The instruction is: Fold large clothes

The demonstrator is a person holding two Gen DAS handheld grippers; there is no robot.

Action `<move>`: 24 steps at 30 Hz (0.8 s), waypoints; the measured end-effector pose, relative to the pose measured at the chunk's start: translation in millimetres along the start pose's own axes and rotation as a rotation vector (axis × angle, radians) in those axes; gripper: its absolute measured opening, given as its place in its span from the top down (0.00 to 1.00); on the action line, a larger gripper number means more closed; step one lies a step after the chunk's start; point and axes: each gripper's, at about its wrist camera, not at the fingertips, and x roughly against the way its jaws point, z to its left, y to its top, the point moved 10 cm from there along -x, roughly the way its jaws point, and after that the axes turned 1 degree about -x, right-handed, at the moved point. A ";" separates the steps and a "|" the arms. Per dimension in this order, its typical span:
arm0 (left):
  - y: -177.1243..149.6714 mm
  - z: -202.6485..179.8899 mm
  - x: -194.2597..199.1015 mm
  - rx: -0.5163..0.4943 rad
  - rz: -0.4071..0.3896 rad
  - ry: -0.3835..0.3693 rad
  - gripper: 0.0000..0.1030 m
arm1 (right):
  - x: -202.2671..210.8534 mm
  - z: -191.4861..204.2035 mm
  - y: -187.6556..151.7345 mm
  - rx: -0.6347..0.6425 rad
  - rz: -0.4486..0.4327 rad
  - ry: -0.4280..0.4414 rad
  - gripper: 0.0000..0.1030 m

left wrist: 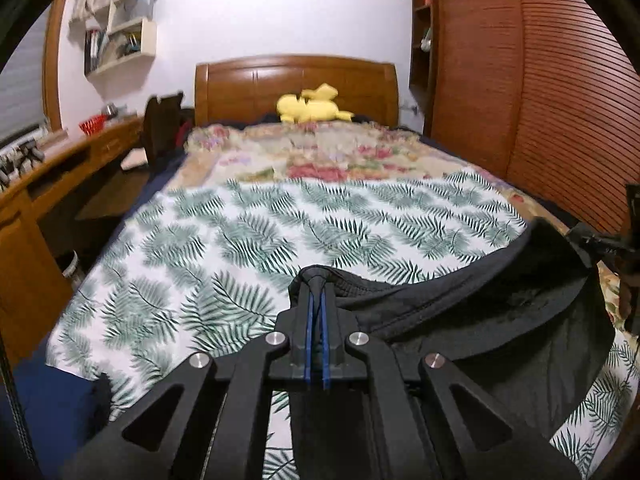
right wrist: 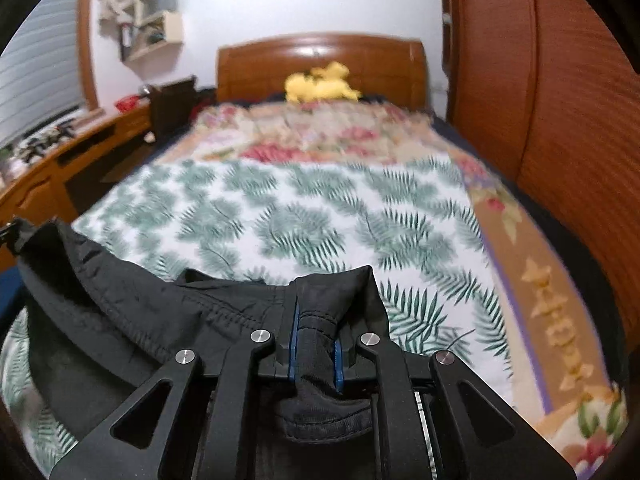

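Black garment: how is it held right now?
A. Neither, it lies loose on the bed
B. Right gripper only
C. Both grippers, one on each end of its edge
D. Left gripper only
C: the left gripper and the right gripper each pinch a bunch of the black garment, which is strung between them.

No text, label, brand or number can be read anywhere — the books on the wall shelf (left wrist: 116,44) left of the headboard (left wrist: 296,84) are too blurred.
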 end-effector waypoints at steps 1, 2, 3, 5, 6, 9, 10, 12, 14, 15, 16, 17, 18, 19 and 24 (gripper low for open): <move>-4.1 -2.5 -6.8 -0.006 0.016 -0.005 0.99 | -8.4 -1.9 -4.0 -0.003 0.014 -0.013 0.90; -8.3 -4.6 -12.6 -0.011 0.032 -0.008 0.98 | -14.3 -2.2 -9.3 -0.010 0.028 -0.016 0.89; -13.0 -6.8 -16.5 -0.012 0.047 -0.015 0.96 | -20.0 -2.6 -15.0 -0.028 0.040 -0.007 0.84; -18.7 -12.8 -17.1 -0.014 0.062 -0.031 0.96 | -30.2 -1.7 -25.6 -0.044 0.080 0.007 0.79; -21.2 -13.5 -13.7 -0.011 0.060 -0.030 0.94 | -32.4 -1.3 -32.7 -0.036 0.098 0.007 0.75; -28.6 -17.7 6.0 -0.012 0.044 -0.026 0.82 | -25.7 3.6 -48.0 0.011 0.119 -0.006 0.65; -32.7 -18.7 12.8 -0.019 0.037 -0.025 0.79 | -23.7 4.9 -50.9 0.017 0.121 -0.008 0.56; -46.5 -21.0 24.0 -0.021 0.044 -0.037 0.78 | -15.1 5.2 -58.6 0.018 0.122 -0.011 0.34; -63.6 -23.7 30.2 -0.020 0.071 -0.056 0.77 | -3.8 2.8 -63.3 0.033 0.101 -0.044 0.22; -76.4 -24.9 33.9 -0.021 0.090 -0.062 0.76 | 2.5 1.9 -67.6 0.043 0.097 -0.053 0.22; -86.4 -26.2 36.3 -0.020 0.106 -0.063 0.75 | 8.1 1.4 -74.1 0.048 0.103 -0.046 0.22; -101.8 -26.3 39.3 -0.021 0.129 -0.063 0.75 | 12.8 0.6 -81.9 0.052 0.113 -0.039 0.22; -111.2 -25.8 41.2 -0.022 0.144 -0.061 0.74 | 17.8 -1.6 -90.7 0.051 0.120 -0.041 0.22; -120.9 -25.4 43.0 -0.021 0.157 -0.059 0.74 | 21.1 -3.4 -97.0 0.045 0.123 -0.038 0.22; -172.2 -23.8 44.7 -0.004 0.252 -0.062 0.72 | 33.9 -12.8 -143.7 0.010 0.181 -0.023 0.22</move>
